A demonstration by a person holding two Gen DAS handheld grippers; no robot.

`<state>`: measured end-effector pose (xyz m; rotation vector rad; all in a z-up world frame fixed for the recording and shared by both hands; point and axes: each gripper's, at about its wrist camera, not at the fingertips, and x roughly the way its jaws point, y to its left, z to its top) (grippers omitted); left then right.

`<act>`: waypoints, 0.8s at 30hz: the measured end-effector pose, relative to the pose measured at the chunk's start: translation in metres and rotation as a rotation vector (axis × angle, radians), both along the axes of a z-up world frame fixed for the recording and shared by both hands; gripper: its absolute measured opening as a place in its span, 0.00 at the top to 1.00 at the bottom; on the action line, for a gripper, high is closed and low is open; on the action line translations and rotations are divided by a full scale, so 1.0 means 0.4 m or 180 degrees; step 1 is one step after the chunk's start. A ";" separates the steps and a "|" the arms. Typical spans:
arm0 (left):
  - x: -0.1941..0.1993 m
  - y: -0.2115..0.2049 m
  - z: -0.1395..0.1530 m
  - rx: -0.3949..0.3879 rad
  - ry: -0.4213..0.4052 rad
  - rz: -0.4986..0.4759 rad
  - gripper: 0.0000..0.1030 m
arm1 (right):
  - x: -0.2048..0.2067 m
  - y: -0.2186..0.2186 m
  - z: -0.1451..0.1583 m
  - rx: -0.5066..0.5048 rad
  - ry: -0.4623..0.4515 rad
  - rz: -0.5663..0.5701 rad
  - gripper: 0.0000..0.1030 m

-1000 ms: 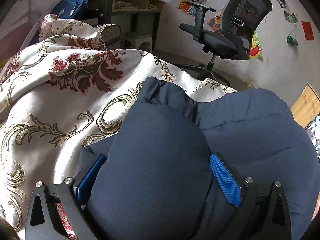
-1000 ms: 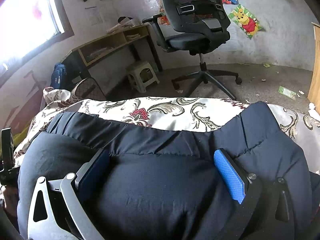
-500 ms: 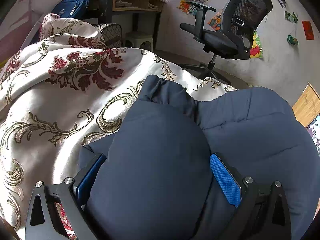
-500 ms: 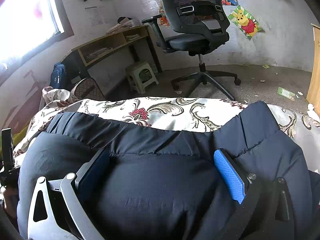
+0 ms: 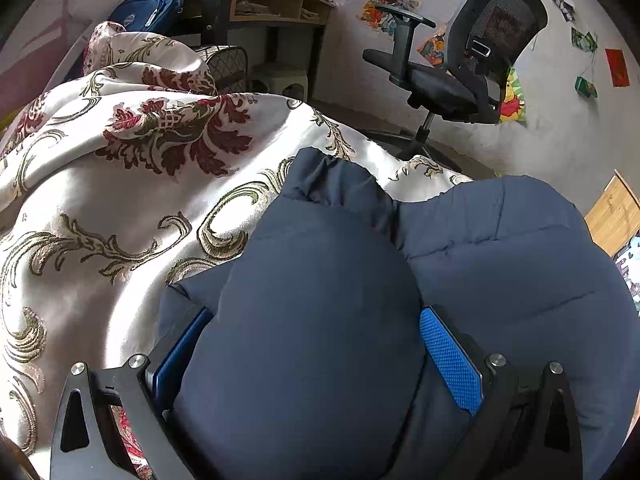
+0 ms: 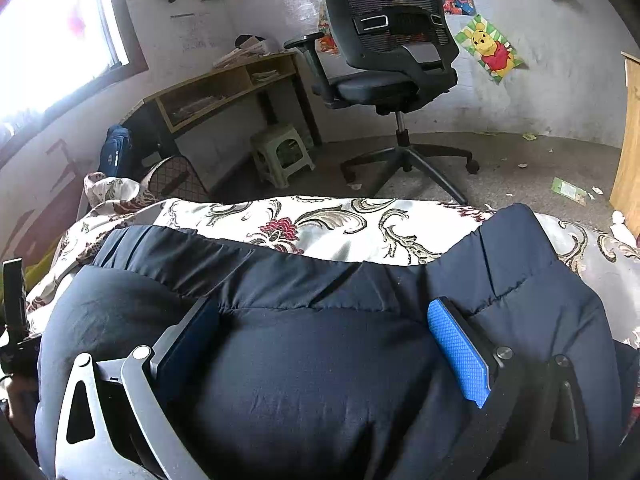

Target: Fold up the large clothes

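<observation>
A puffy navy padded jacket (image 5: pixel 500 264) lies folded on a bed covered with a cream floral cloth (image 5: pixel 120 208). My left gripper (image 5: pixel 316 340) has its blue-padded jaws wide apart, with a thick bulge of the jacket filling the gap between them. My right gripper (image 6: pixel 320 340) is also spread wide around a thick fold of the same jacket (image 6: pixel 312 380). Both sets of pads press into the padding. The left gripper's body (image 6: pixel 14 320) shows at the left edge of the right wrist view.
A black office chair (image 6: pixel 392 60) stands on the floor beyond the bed. A wooden desk (image 6: pixel 224 84) with a shelf, a small green stool (image 6: pixel 280 152) and a blue bag (image 5: pixel 148 8) stand by the wall. A wooden board (image 6: pixel 630 140) stands at right.
Almost nothing has moved. Both grippers stay around the jacket; the views shift only very slightly.
</observation>
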<state>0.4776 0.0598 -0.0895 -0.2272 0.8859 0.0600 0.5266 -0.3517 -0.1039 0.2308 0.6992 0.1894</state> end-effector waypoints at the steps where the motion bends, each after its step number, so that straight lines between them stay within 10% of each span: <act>1: -0.003 0.002 -0.001 -0.0020 -0.0011 0.0001 0.00 | -0.008 0.001 0.004 -0.0018 -0.0039 -0.0018 0.01; 15: -0.077 0.066 0.017 -0.0152 -0.0106 0.0244 0.00 | -0.132 -0.007 0.124 -0.0628 -0.0244 -0.0207 0.01; 24: -0.165 0.084 0.093 0.0349 -0.0240 0.0327 0.00 | -0.196 -0.093 0.163 -0.0902 -0.0177 -0.0341 0.01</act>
